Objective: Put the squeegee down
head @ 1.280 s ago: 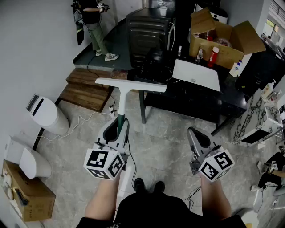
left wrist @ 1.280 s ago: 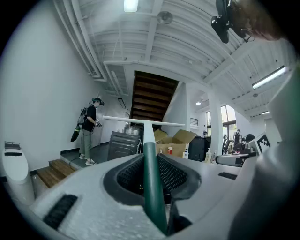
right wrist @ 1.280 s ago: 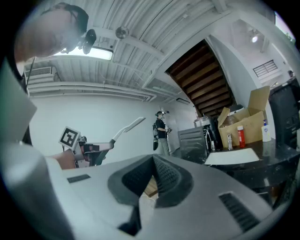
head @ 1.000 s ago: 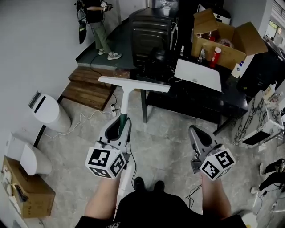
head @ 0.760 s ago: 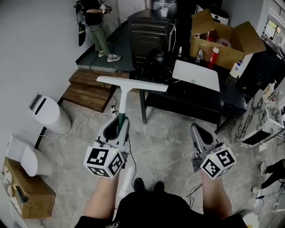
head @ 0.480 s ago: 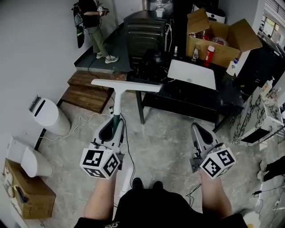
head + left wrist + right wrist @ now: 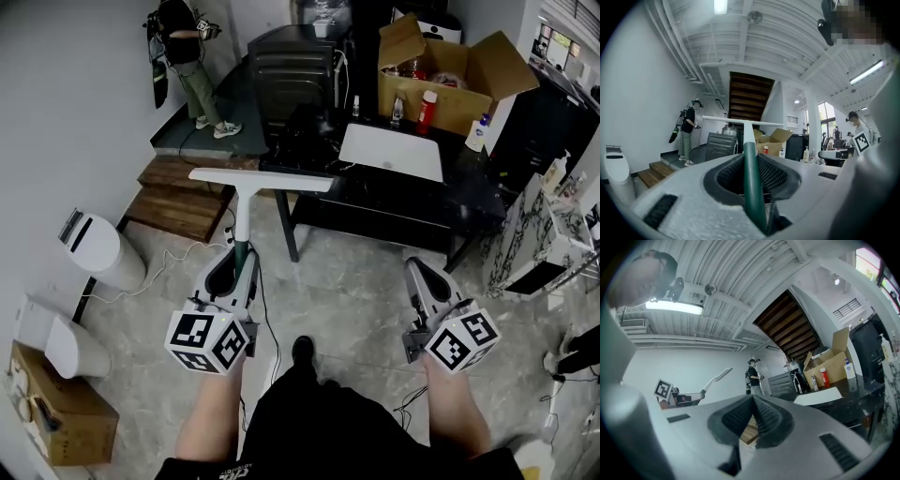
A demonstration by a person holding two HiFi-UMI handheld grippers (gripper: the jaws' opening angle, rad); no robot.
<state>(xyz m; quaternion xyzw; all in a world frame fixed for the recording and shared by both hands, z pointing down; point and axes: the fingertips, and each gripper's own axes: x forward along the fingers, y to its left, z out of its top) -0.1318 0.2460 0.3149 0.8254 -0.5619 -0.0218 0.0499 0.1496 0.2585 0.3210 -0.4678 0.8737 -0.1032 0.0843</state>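
The squeegee has a white blade (image 7: 261,180) across the top, a white shaft and a green handle (image 7: 238,255). It points level, forward, toward the black table (image 7: 469,220). My left gripper (image 7: 239,258) is shut on the green handle; in the left gripper view the handle (image 7: 751,183) runs out between the jaws to the blade (image 7: 740,123). On the right, my right gripper (image 7: 413,267) hangs level over the floor, its jaws meeting at the tip (image 7: 752,398) with nothing between them.
A white board (image 7: 391,152) lies on the black table, with an open cardboard box (image 7: 450,75) of bottles behind it. A dark cabinet (image 7: 291,66), wooden steps (image 7: 178,202) and a person (image 7: 183,47) stand at back left. White bins (image 7: 98,251) and a cardboard box (image 7: 61,417) line the left wall. Cables cross the floor.
Both grippers have drifted forward toward the table, the squeegee still in the left one. One foot of the person now steps forward between the arms.
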